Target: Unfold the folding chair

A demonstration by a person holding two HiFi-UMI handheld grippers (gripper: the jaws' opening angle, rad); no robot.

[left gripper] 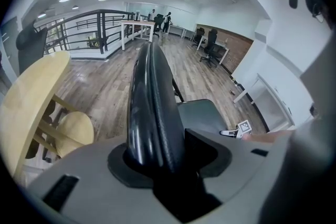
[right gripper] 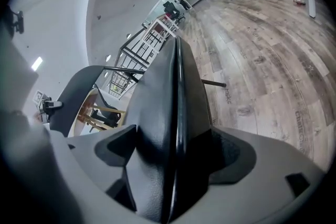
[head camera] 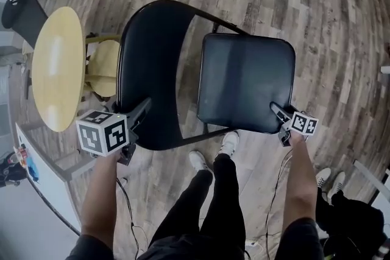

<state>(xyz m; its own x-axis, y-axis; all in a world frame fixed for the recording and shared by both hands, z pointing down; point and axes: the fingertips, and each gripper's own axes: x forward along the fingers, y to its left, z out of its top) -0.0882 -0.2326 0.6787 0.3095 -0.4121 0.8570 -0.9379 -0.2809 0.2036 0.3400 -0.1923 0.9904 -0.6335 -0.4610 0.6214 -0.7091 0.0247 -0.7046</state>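
Observation:
The black folding chair stands on the wood floor. In the head view its curved backrest (head camera: 149,58) is at the left and its padded seat (head camera: 244,79) lies nearly flat at the right. My left gripper (head camera: 143,108) grips the backrest's top edge (left gripper: 152,97), which runs up between its jaws (left gripper: 157,160). My right gripper (head camera: 275,109) is shut on the seat's front edge, near the right corner. In the right gripper view the seat edge (right gripper: 173,102) fills the gap between the jaws (right gripper: 173,165). The right gripper's marker cube (left gripper: 243,127) shows beyond the seat.
A round pale wooden table (head camera: 58,67) and a wooden stool (head camera: 105,67) stand close to the left of the chair. The person's legs and white shoes (head camera: 228,143) are just behind the chair. Railings, desks and office chairs are far off.

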